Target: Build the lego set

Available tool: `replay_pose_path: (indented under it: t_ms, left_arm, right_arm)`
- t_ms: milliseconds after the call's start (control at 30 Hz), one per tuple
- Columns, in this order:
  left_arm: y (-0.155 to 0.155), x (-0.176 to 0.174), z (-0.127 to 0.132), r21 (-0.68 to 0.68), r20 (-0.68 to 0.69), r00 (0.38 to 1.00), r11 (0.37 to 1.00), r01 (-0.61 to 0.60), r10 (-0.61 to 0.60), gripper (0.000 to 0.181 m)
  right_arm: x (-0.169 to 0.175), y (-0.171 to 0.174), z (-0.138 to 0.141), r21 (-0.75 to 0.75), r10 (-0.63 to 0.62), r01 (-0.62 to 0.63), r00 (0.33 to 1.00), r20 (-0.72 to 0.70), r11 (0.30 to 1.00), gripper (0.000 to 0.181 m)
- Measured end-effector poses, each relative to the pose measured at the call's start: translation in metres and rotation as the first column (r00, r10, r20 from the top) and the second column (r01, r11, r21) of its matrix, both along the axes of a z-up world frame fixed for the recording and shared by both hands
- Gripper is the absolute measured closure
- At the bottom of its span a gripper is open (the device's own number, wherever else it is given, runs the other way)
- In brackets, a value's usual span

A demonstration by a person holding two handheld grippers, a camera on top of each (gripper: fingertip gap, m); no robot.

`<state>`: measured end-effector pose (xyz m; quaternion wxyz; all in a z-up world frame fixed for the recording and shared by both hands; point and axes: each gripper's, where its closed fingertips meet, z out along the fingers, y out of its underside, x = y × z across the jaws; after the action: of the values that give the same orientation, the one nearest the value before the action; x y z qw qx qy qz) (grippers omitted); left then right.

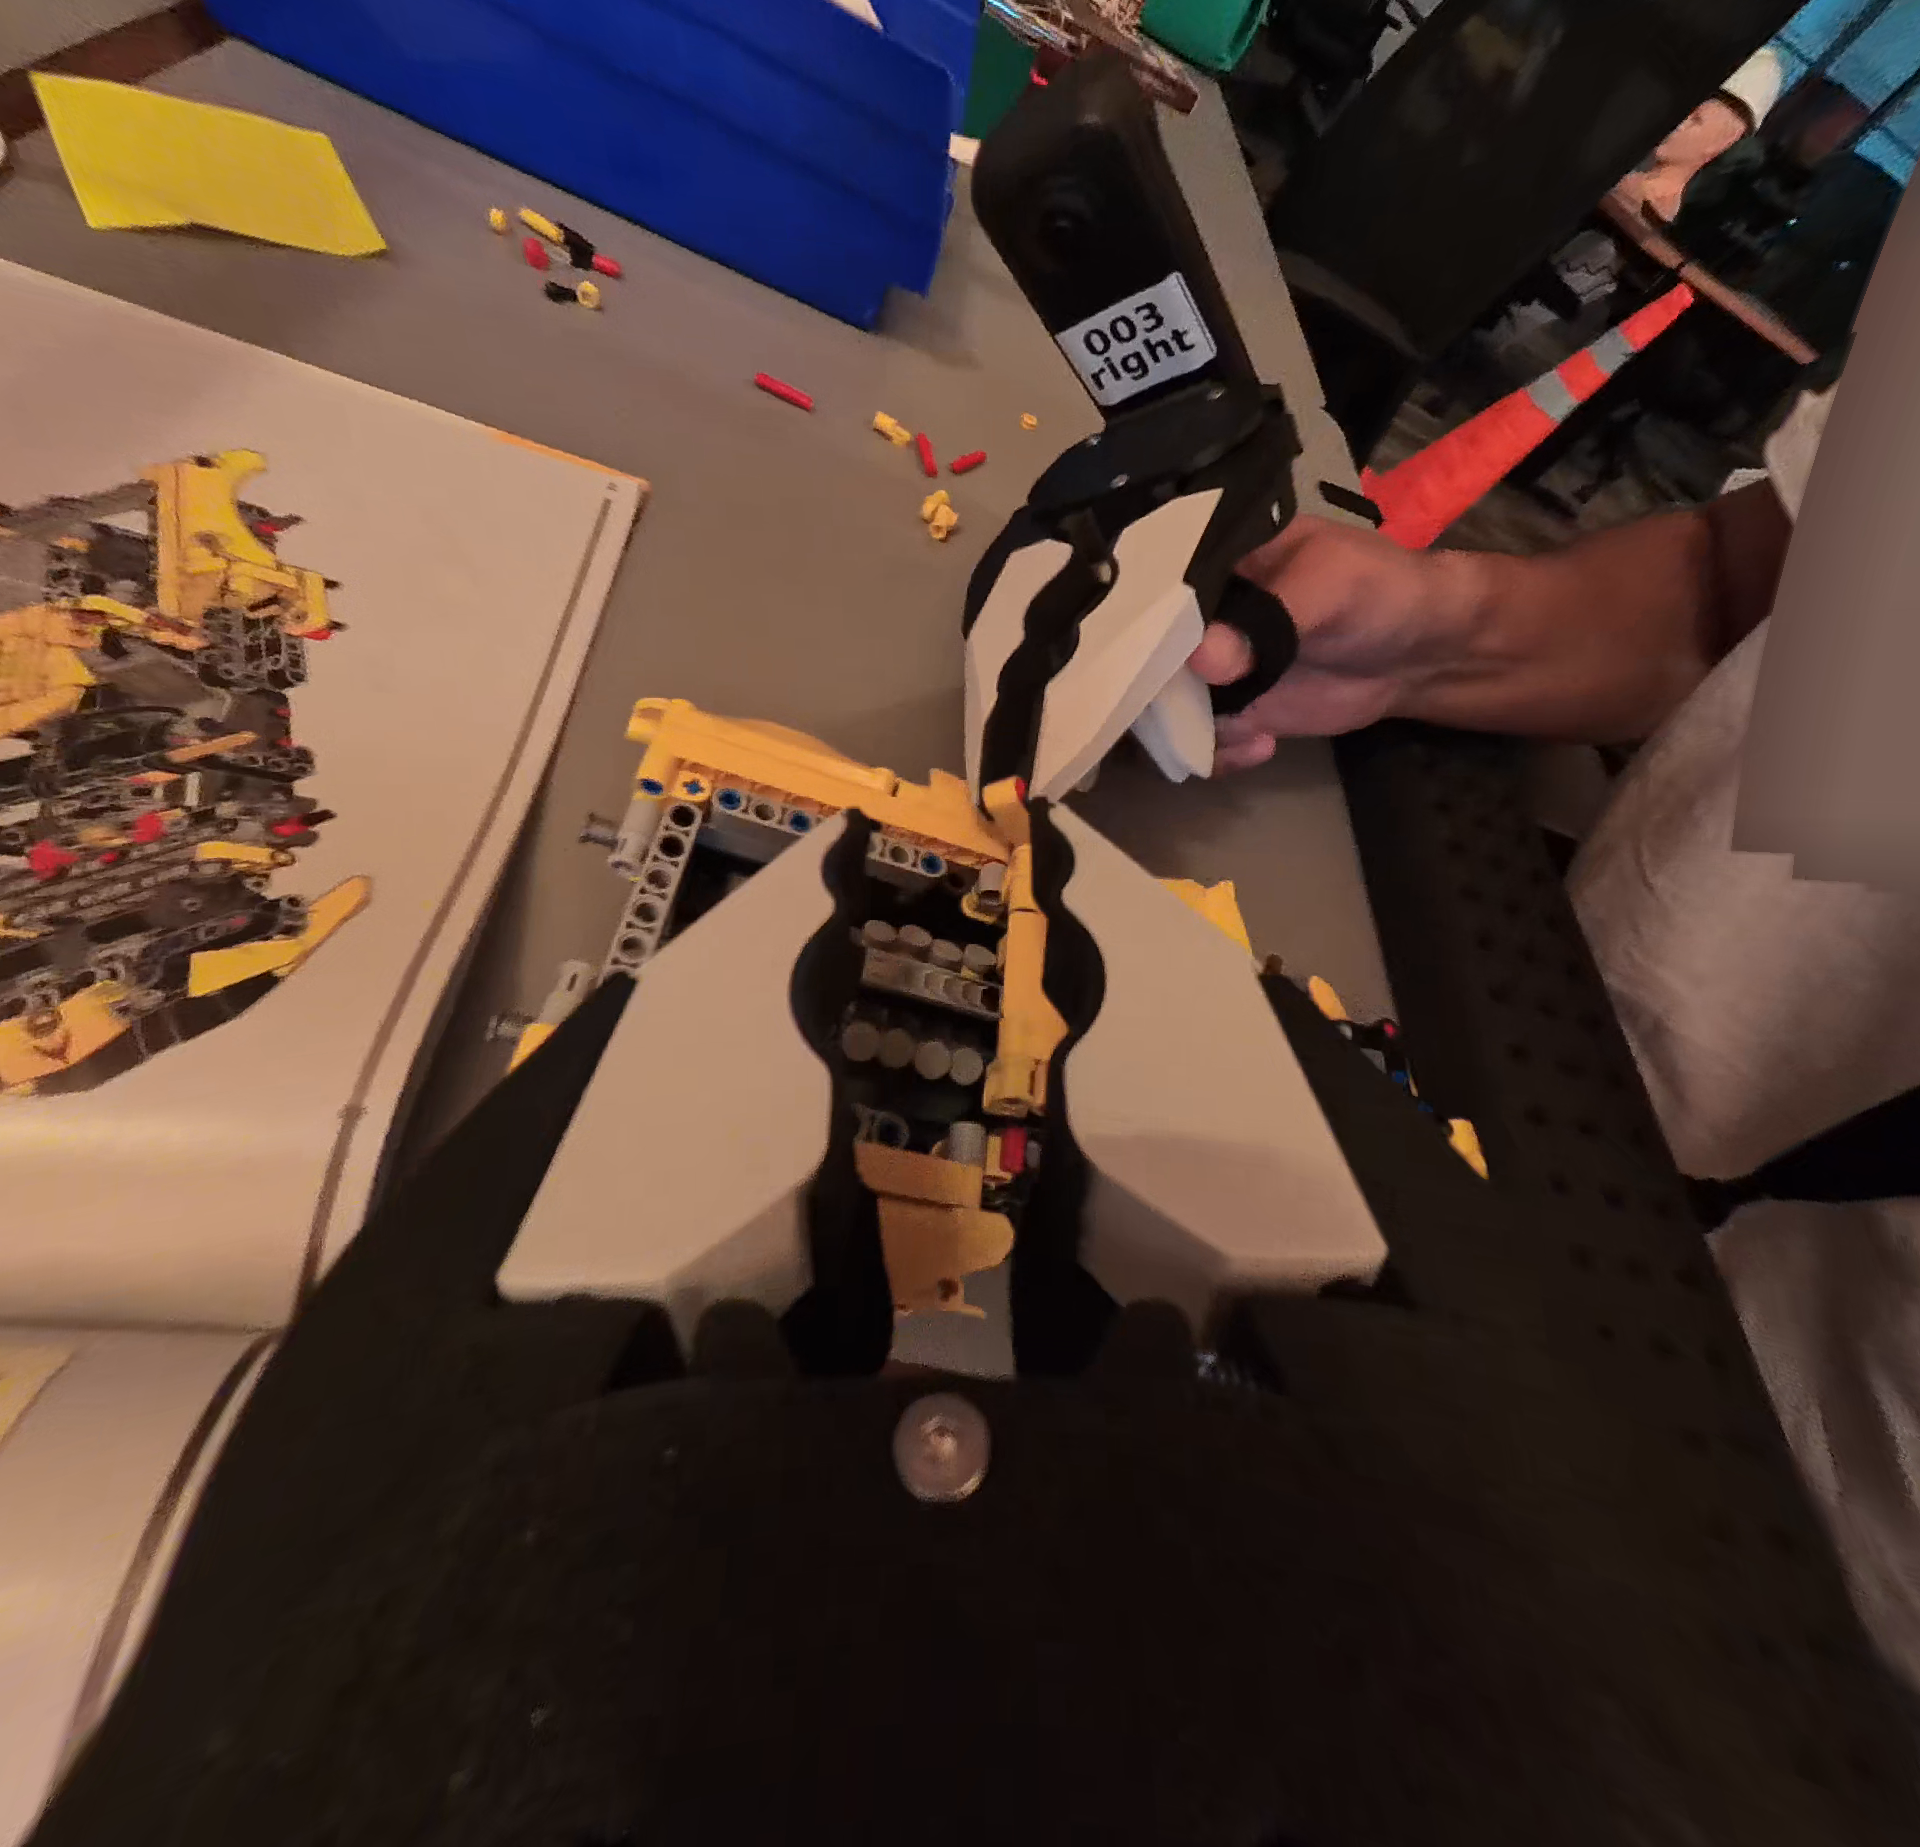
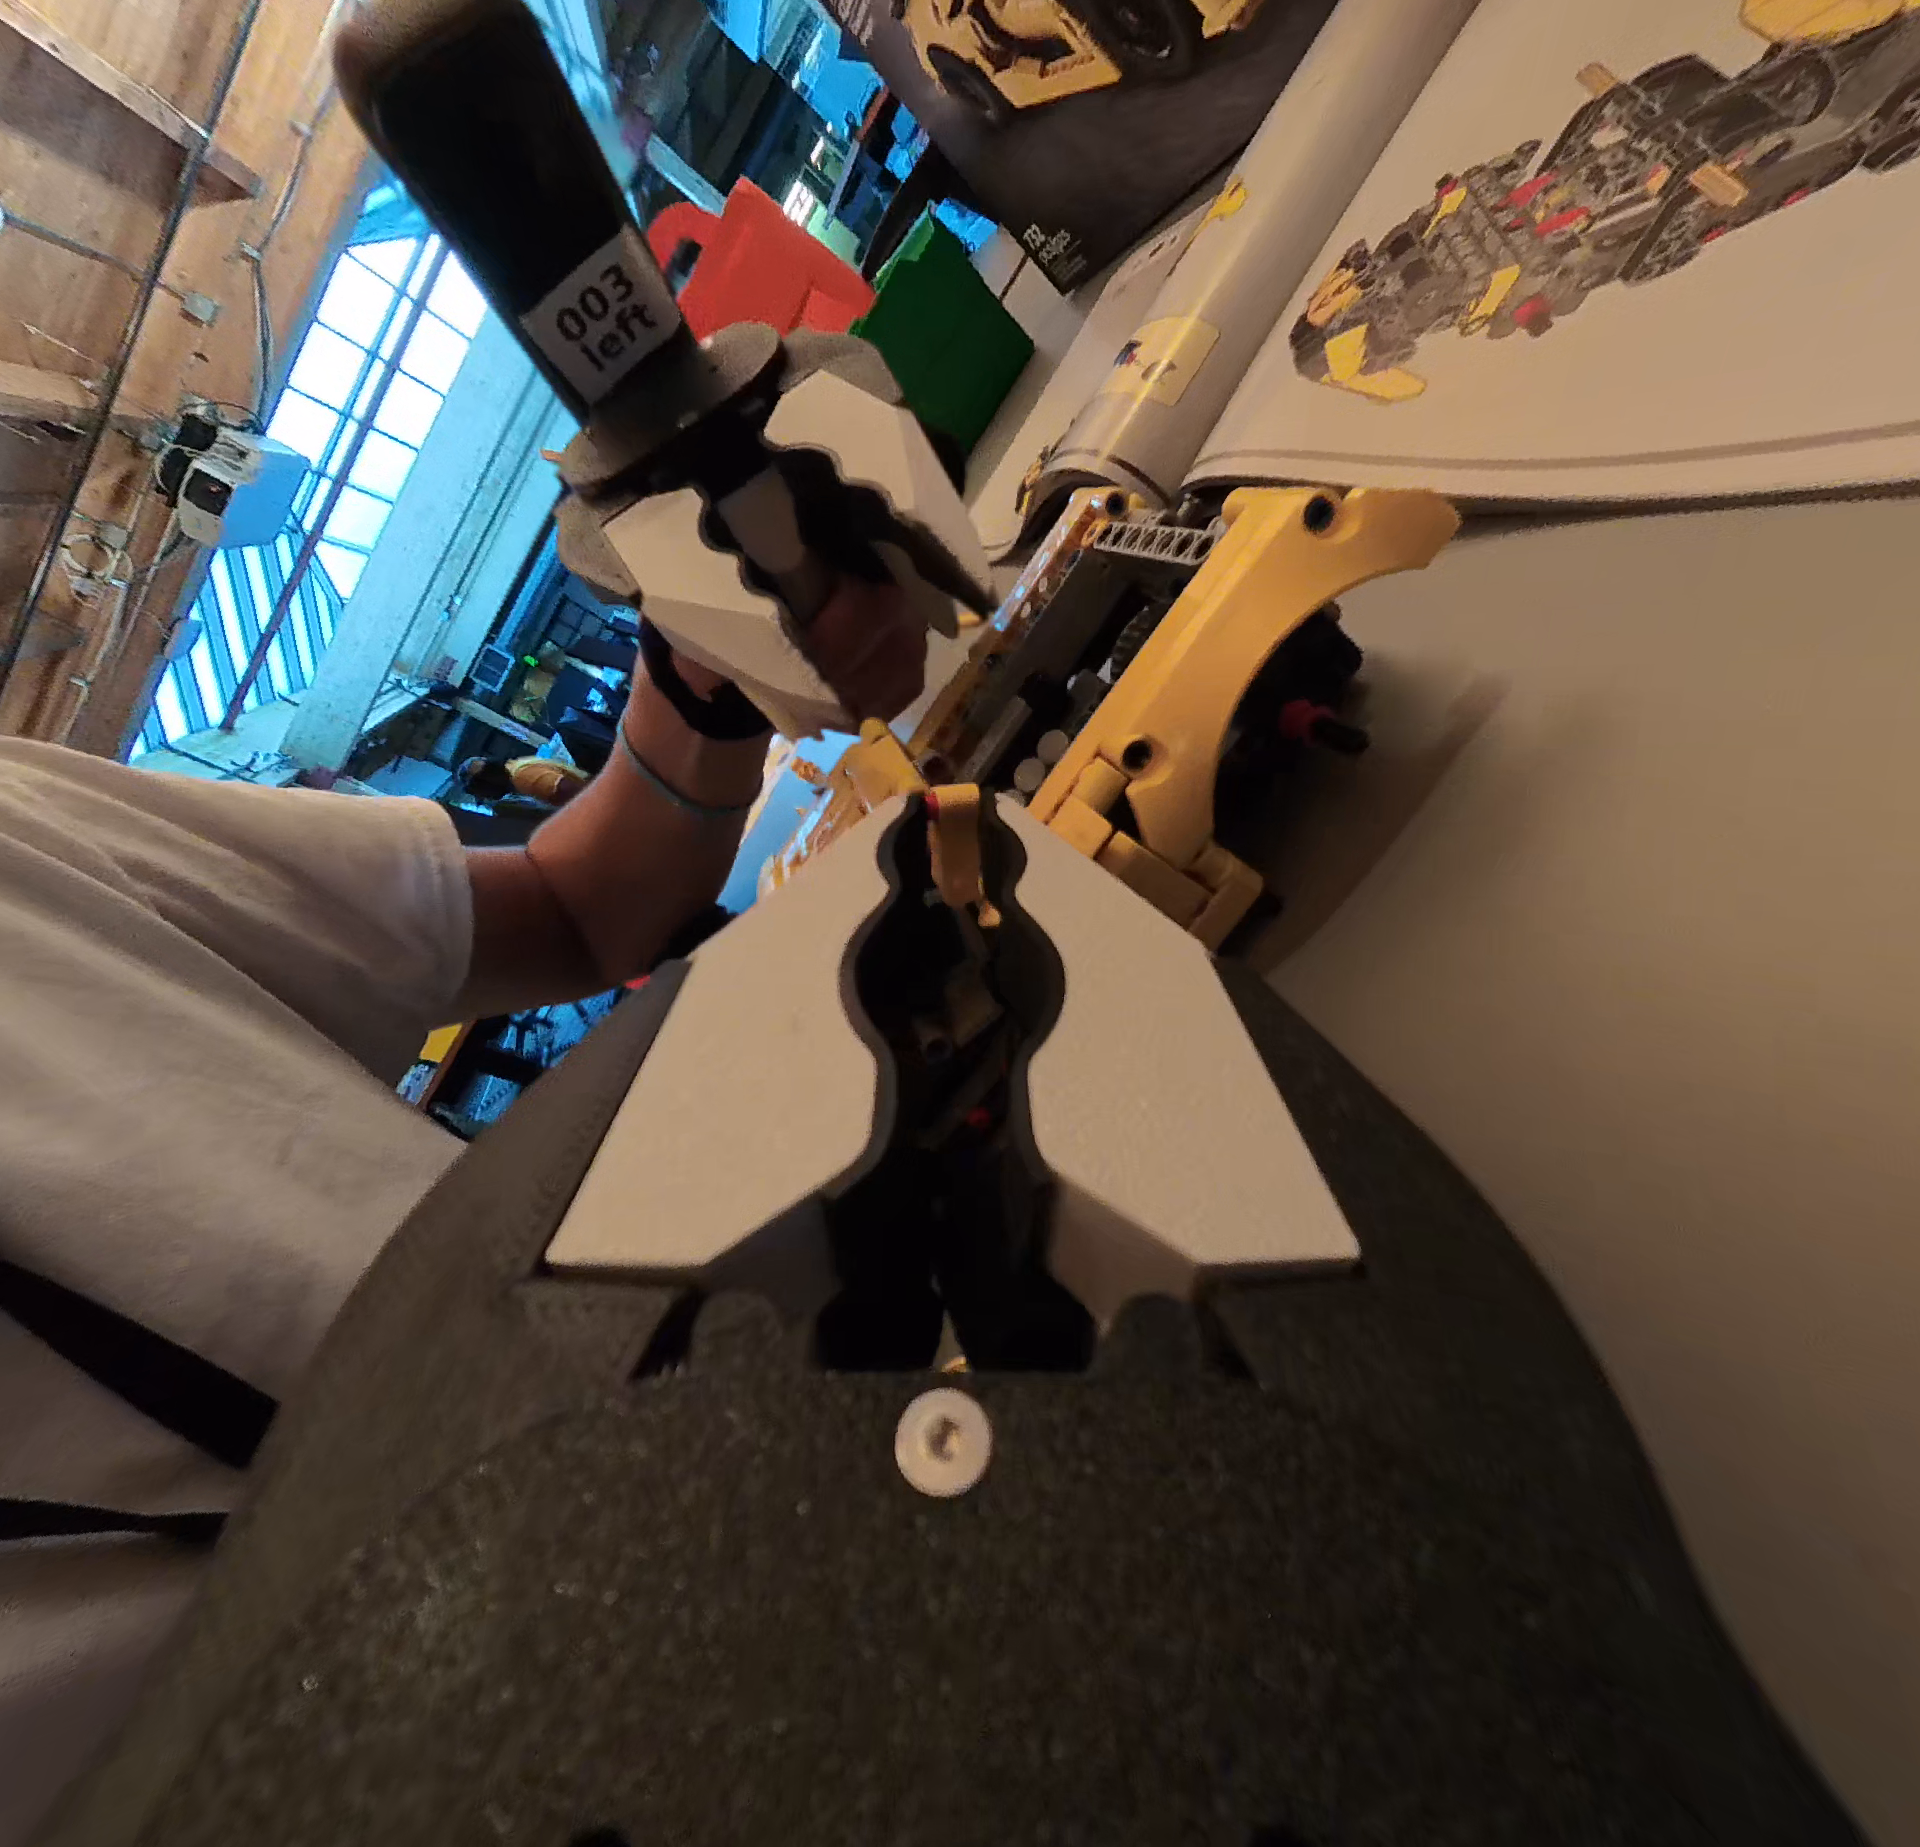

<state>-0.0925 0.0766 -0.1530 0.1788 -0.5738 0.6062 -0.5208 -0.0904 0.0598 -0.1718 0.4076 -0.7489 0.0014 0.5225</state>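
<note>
Left wrist view shows stacked blue plastic storage bins (image 1: 665, 104) at the far edge of the grey table (image 1: 727, 509); what they hold cannot be seen from here. The green plastic bin (image 2: 951, 343) and the orange one (image 2: 764, 270) beside it likewise hide their contents.

The left gripper (image 1: 940, 831) has its jaws parted only a narrow way, straddling the half-built yellow and grey Lego vehicle model (image 1: 790, 789), with a long yellow beam of the model lying against the inner face of one finger; whether it is truly clamped cannot be told. The right gripper (image 2: 961, 831) is clenched on a small yellow Lego connector piece with a red pin (image 2: 956, 847), held at its fingertips just against the model's top edge, close to the left gripper's tips.

The model rests on the table beside the open instruction booklet (image 1: 312, 654), with loose red and yellow Lego pins (image 1: 925, 447) scattered beyond it.
</note>
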Motion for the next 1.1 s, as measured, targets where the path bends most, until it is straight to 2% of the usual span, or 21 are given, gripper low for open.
replay_pose_path:
  t_ms: [133,200,300,500,567,633,800,867,1100]
  left_arm:
    - [-0.019,-0.004,-0.001,-0.017,-0.034,0.992,0.992,0.123,-0.123,0.151]
    - [-0.024,0.0,0.0,-0.019,-0.028,0.988,0.989,0.148,-0.149,0.153]
    - [-0.031,0.001,0.009,-0.039,0.014,0.983,0.982,0.185,-0.185,0.172]
    - [-0.032,0.005,0.021,-0.108,0.099,0.985,0.983,0.15,-0.139,0.174]
    - [-0.031,0.005,0.023,-0.114,0.126,0.985,0.984,0.136,-0.121,0.174]
    - [-0.029,0.005,0.027,-0.118,0.161,0.982,0.985,0.124,-0.104,0.174]
    - [-0.037,0.003,0.037,-0.201,0.206,0.971,0.966,0.164,-0.122,0.174]
    - [-0.038,0.003,0.04,-0.232,0.214,0.969,0.957,0.172,-0.123,0.174]
    - [-0.042,0.001,0.041,-0.264,0.211,0.968,0.945,0.191,-0.137,0.175]
  right_arm:
    - [-0.004,0.001,0.024,0.078,0.031,-0.024,0.995,-0.09,0.997,0.172]
    - [-0.006,0.002,0.028,0.097,0.04,-0.032,0.996,-0.084,0.995,0.172]
    - [-0.006,0.004,0.037,0.13,0.031,-0.019,0.996,-0.088,0.991,0.172]
    - [-0.002,0.002,0.049,0.145,0.043,-0.018,0.983,-0.177,0.989,0.172]
    - [0.0,0.0,0.056,0.158,0.061,-0.024,0.971,-0.231,0.987,0.163]
    - [0.006,-0.003,0.06,0.171,0.069,-0.024,0.963,-0.262,0.985,0.164]
    - [-0.003,-0.009,0.054,0.184,0.12,-0.083,0.972,-0.201,0.979,0.165]
    - [-0.005,-0.01,0.057,0.207,0.131,-0.09,0.973,-0.191,0.974,0.17]
    - [-0.007,-0.013,0.059,0.229,0.153,-0.111,0.973,-0.172,0.967,0.171]
